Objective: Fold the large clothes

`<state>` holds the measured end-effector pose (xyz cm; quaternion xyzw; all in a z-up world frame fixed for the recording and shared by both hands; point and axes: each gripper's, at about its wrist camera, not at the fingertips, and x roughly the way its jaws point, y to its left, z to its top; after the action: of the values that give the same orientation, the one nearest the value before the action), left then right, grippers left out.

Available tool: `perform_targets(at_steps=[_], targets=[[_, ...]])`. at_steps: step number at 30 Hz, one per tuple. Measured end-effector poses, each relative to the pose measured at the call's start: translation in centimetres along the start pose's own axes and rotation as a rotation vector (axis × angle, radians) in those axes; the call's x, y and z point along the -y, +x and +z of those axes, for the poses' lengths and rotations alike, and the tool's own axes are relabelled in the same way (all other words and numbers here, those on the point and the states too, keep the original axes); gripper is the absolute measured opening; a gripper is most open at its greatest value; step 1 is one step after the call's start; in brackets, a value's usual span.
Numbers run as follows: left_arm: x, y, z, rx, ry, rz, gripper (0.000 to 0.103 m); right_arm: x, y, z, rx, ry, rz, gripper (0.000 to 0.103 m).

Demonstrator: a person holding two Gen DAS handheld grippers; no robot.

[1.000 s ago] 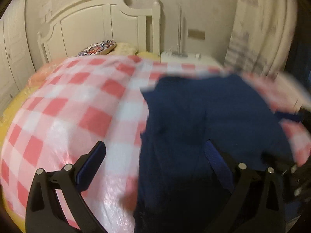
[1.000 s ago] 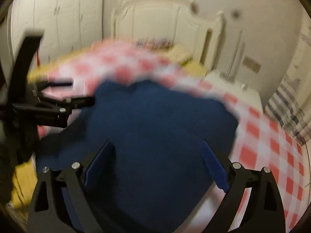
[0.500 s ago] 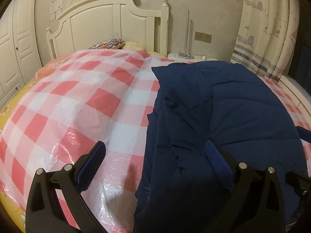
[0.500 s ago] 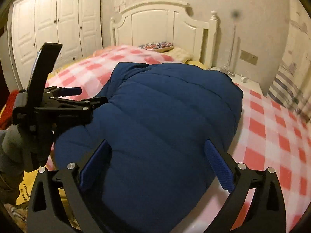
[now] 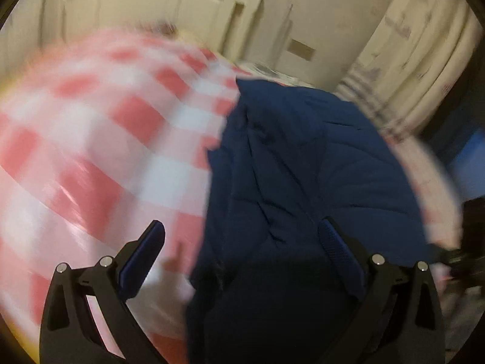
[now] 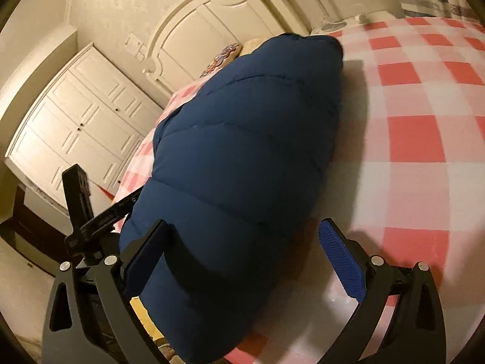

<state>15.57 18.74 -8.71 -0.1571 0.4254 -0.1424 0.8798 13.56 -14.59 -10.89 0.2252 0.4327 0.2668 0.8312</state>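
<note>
A large navy quilted jacket [image 5: 306, 182] lies folded on the bed's red and white checked cover [image 5: 106, 139]. In the right wrist view the jacket [image 6: 242, 157] is a long padded bundle that reaches from the bed's near edge toward the headboard. My left gripper [image 5: 241, 242] is open and empty above the jacket's near left edge. My right gripper [image 6: 242, 239] is open and empty above the jacket's near end. The left gripper also shows in the right wrist view [image 6: 91, 215], beside the jacket.
A cream headboard [image 6: 212, 21] and pillows [image 6: 239, 50] stand at the bed's far end. White wardrobe doors [image 6: 78, 127] line the left wall. A nightstand [image 6: 357, 21] and striped curtains [image 5: 403, 69] are at the far right. The checked cover [image 6: 418, 115] spreads right of the jacket.
Both cameras have tilted; the left view is now blurred by motion. The right gripper has rolled and come closer over the jacket's near end. The jacket lies much as before.
</note>
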Motion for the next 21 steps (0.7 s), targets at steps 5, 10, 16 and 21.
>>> perform_targets(at_steps=[5,10,16,21], targets=[[-2.8,0.6,-0.1,-0.082,-0.126,-0.230,0.101,-1.4,1.1,-0.1,-0.035,-0.037,0.003,0.099],[-1.8,2.1,0.6,-0.108,-0.074,-0.243,0.101,-1.2,1.3,0.2,-0.047,-0.029,0.010,0.099],[-1.8,4.2,1.1,-0.192,-0.072,-0.334,0.101,-0.5,2.4,0.6,-0.072,-0.008,0.025,0.099],[0.7,2.4,1.1,-0.092,-0.043,-0.264,0.077,-1.6,0.9,-0.1,0.049,-0.118,-0.005,0.083]])
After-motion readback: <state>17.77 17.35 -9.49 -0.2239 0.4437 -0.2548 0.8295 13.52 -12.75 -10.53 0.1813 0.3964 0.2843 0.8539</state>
